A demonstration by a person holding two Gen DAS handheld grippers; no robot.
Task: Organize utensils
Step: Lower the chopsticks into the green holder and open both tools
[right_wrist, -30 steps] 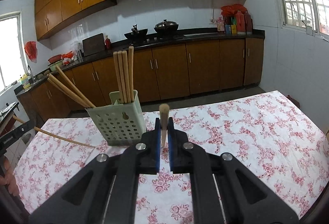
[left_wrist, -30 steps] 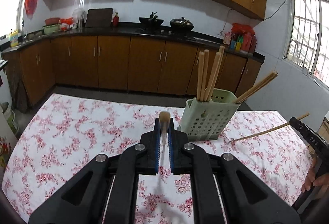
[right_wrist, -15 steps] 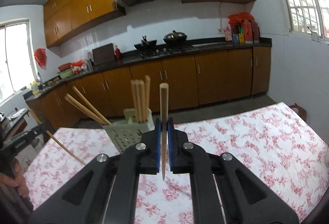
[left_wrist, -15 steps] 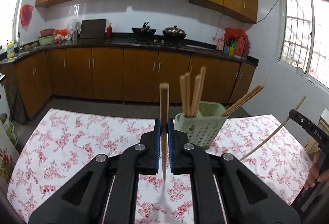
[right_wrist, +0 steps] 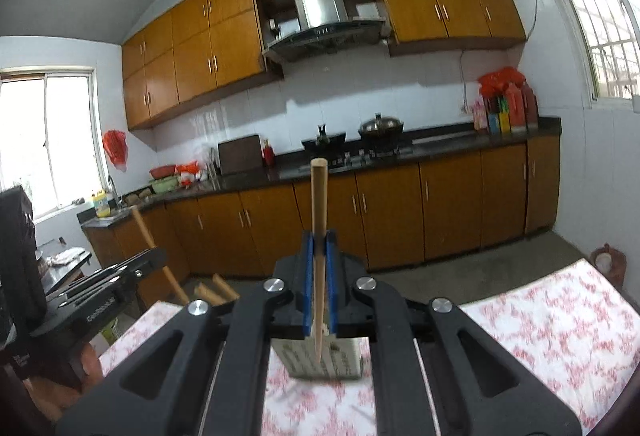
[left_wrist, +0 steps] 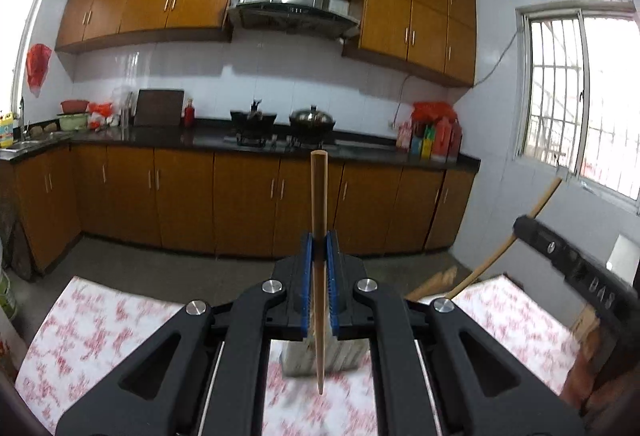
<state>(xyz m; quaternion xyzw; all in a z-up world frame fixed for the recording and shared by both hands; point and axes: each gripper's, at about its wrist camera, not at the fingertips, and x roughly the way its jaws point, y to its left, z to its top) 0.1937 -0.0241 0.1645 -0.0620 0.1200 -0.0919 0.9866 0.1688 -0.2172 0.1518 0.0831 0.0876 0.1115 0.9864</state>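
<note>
My left gripper (left_wrist: pixel 319 248) is shut on a wooden chopstick (left_wrist: pixel 319 203) that stands upright, thin tip down. Below it shows the pale green utensil holder (left_wrist: pixel 344 356), mostly hidden behind the jaws. My right gripper (right_wrist: pixel 319 248) is shut on another upright chopstick (right_wrist: pixel 319 207), tip down over the same holder (right_wrist: pixel 340 360). The right gripper (left_wrist: pixel 576 268) and its chopstick (left_wrist: pixel 504 248) also show at the right of the left wrist view. The left gripper (right_wrist: pixel 100 284) also shows at the left of the right wrist view. Chopstick ends (right_wrist: pixel 216 288) in the holder peek out beside the jaws.
The table has a white cloth with red flowers (left_wrist: pixel 100 332), which also shows in the right wrist view (right_wrist: pixel 540 316). Brown kitchen cabinets and a black counter (left_wrist: pixel 160 139) with a stove stand beyond the table. Windows are at both sides.
Both grippers have risen and tilted up, so the holder has dropped low in both views, behind the jaws. Both chopsticks stay gripped and now stand upright.
</note>
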